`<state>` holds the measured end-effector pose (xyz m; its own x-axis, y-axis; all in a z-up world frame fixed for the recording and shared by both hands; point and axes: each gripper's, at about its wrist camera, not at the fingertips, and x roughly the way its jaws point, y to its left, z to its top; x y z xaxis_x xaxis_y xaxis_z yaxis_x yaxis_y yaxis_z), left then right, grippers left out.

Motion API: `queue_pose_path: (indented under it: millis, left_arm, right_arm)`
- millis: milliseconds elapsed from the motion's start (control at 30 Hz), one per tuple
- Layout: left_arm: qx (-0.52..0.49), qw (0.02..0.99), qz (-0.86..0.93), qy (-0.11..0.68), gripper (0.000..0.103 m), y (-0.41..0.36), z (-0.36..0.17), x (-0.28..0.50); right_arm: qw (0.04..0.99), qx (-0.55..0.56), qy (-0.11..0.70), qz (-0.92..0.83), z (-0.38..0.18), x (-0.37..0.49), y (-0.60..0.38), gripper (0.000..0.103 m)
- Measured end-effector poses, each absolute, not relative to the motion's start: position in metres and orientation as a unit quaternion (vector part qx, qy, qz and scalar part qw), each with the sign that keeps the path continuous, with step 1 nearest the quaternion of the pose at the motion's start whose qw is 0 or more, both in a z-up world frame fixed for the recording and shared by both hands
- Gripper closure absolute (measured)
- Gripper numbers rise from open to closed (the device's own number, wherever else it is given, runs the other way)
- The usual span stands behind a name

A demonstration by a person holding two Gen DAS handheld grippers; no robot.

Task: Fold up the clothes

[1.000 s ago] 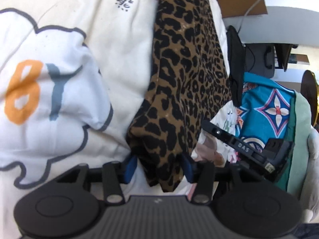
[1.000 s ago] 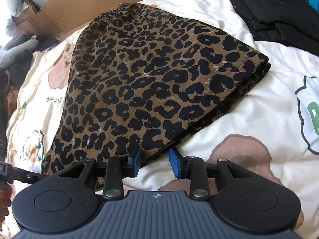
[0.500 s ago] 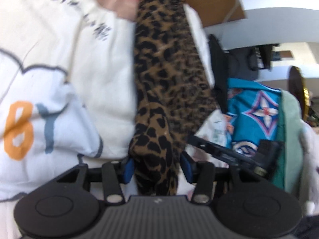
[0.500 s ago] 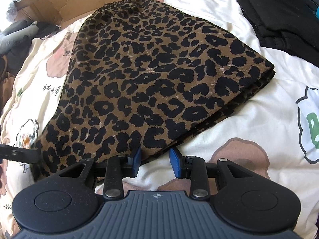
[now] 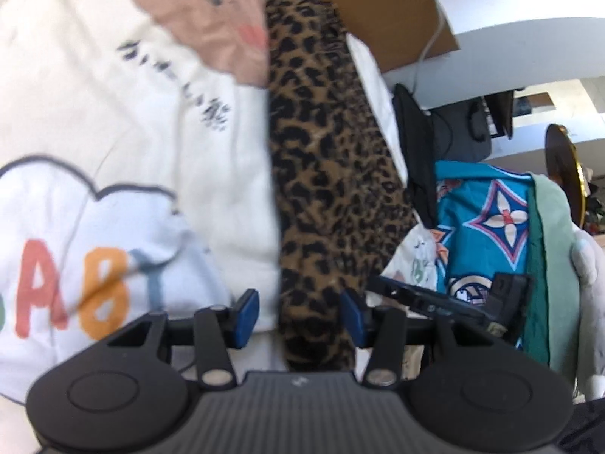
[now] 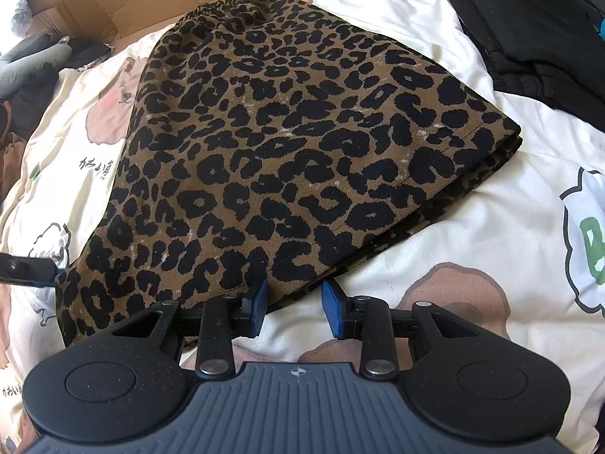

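— How are the jaws?
— Both pairs stand apart. The left gripper (image 5: 298, 316) straddles an edge of the leopard skirt (image 6: 287, 151); the right gripper (image 6: 295, 306) sits at its hem.
— And the skirt?
— Folded flat on the printed blanket (image 6: 472, 249), black clothes (image 6: 537, 26) beyond.

The bedcover (image 5: 113, 113) carries coloured letters "ABY" (image 5: 87, 295) inside a cloud outline, likely the end of "BABY". Above them runs dark brush script (image 5: 177, 83), too blurred to read. In the right wrist view, a green "B" (image 6: 593, 246) sits at the cover's edge.
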<state>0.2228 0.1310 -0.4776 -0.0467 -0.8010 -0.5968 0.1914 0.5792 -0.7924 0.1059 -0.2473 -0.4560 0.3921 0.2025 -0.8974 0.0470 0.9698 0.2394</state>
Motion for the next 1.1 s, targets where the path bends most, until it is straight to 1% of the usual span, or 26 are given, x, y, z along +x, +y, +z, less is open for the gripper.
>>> queue_pose_path:
  millis: [533,867,1100]
  left_arm:
    - [-0.309,0.572,-0.391,0.651,0.053,0.119,-0.505,0.219]
    - [-0.319,0.531,-0.421,0.662,0.053,0.101,-0.506,0.202]
    - [-0.322,0.543,-0.387,0.672,0.054,0.097,-0.519,0.201]
  right_arm:
    - [0.826,0.126,0.548,0.046,-0.457,0.106,-0.250,0.064]
    - [0.826,0.135,0.545,0.049,-0.457,0.104,-0.253,0.064]
    - [0.825,0.151,0.542,0.049,-0.456,0.103,-0.255,0.064]
